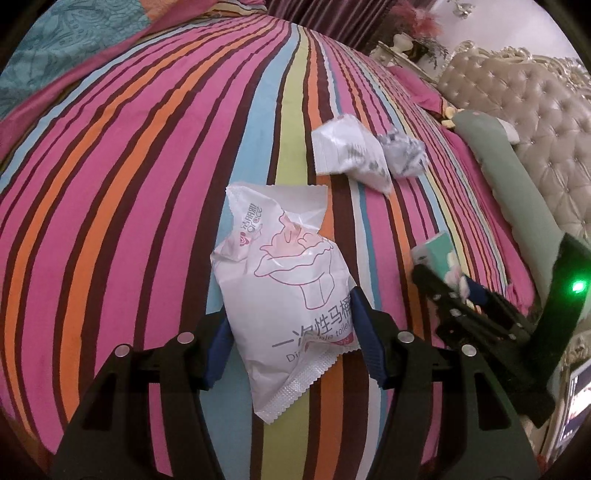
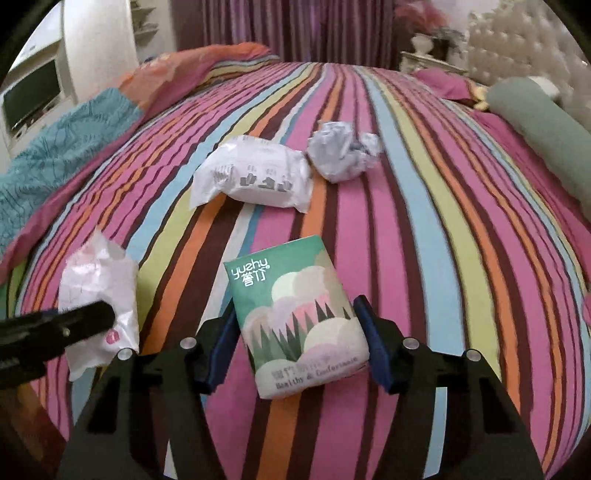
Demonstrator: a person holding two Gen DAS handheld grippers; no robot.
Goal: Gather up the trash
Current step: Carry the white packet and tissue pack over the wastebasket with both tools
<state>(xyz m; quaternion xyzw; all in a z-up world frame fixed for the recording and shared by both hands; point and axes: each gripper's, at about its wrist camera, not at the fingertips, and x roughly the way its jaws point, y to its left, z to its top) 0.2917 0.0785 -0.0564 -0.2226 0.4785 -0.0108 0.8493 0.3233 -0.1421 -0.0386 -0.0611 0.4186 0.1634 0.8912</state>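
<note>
Left wrist view: blue-padded fingers of the left gripper [image 1: 291, 332] are seen spread, flanking the lower half of a white toilet-seat-cover packet [image 1: 284, 291]; firm contact with the pads cannot be told. Packet lies flat on the striped bedspread [image 1: 110, 206]. Open bedspread is seen to the left and ahead of it. Further on, a second white wrapper [image 1: 351, 155] lies touching a crumpled paper ball [image 1: 404, 155]. At right, the right gripper [image 1: 469, 295] is seen beside a green tissue pack [image 1: 434, 254]. A grey-green bolster [image 1: 513, 184] lies along the tufted headboard [image 1: 546, 122], closing off that edge.

Right wrist view: right gripper [image 2: 295, 339] is seen with fingers apart, the green "yuzhu" tissue pack [image 2: 295, 317] lying between them on the bedspread [image 2: 443, 258]; a gap shows at each pad. Left gripper [image 2: 66, 325] is seen at left against the white packet [image 2: 99, 295]. Wrapper [image 2: 255, 173] and paper ball [image 2: 343, 151] lie ahead, touching. Free striped cloth is noted to the right, up to the bolster [image 2: 543, 129]. A teal quilt [image 2: 55, 155] is bunched at the left edge; purple curtains [image 2: 288, 29] hang behind.
</note>
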